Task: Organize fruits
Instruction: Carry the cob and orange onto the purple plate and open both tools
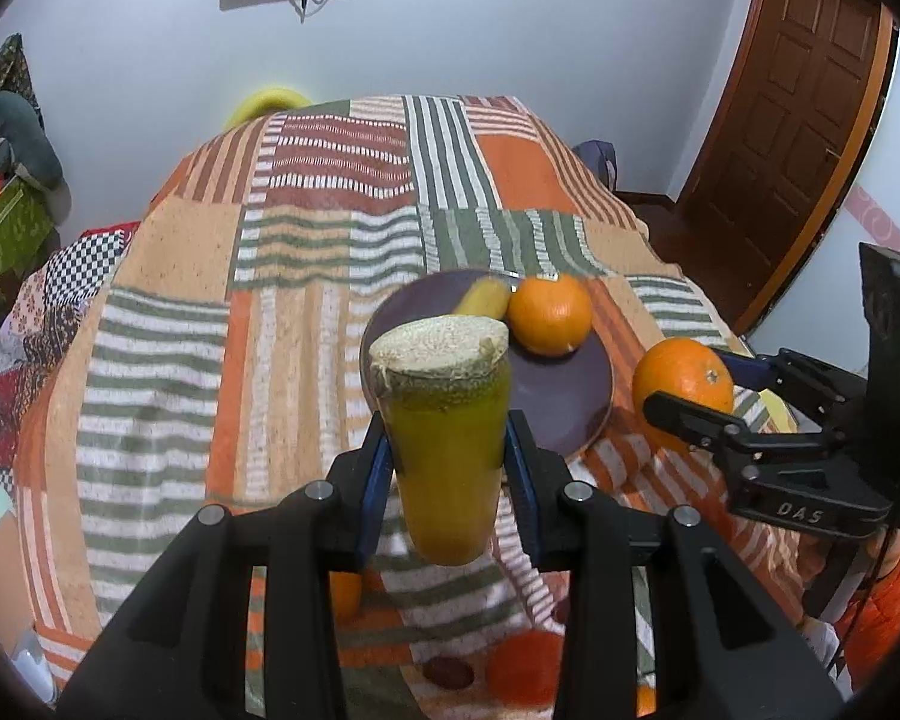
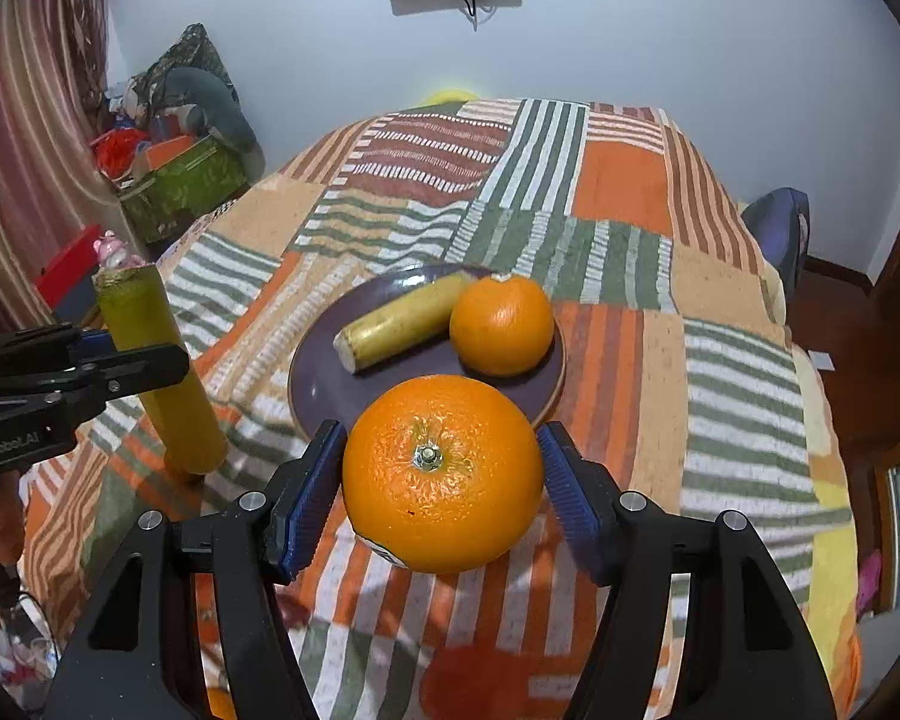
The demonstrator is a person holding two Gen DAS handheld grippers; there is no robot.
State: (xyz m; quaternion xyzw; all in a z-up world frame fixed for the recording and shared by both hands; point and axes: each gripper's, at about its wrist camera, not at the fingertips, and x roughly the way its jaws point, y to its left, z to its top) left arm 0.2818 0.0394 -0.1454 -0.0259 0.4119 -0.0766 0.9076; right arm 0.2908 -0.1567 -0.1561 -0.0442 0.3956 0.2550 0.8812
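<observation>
My left gripper (image 1: 447, 456) is shut on a yellow-green sugarcane piece (image 1: 444, 438), held upright above the cloth, left of the plate; the piece also shows in the right wrist view (image 2: 156, 372). My right gripper (image 2: 441, 480) is shut on a large orange (image 2: 444, 474), held just before the plate's near rim; that orange shows in the left wrist view (image 1: 684, 387). A dark purple plate (image 2: 330, 390) holds a second sugarcane piece (image 2: 402, 330) and another orange (image 2: 501, 324).
The table is covered by a striped orange, green and white patchwork cloth (image 2: 720, 372). More oranges (image 1: 522, 669) lie low at the near edge. A green box (image 2: 180, 186) and clutter stand at the far left, a wooden door (image 1: 798, 120) at the right.
</observation>
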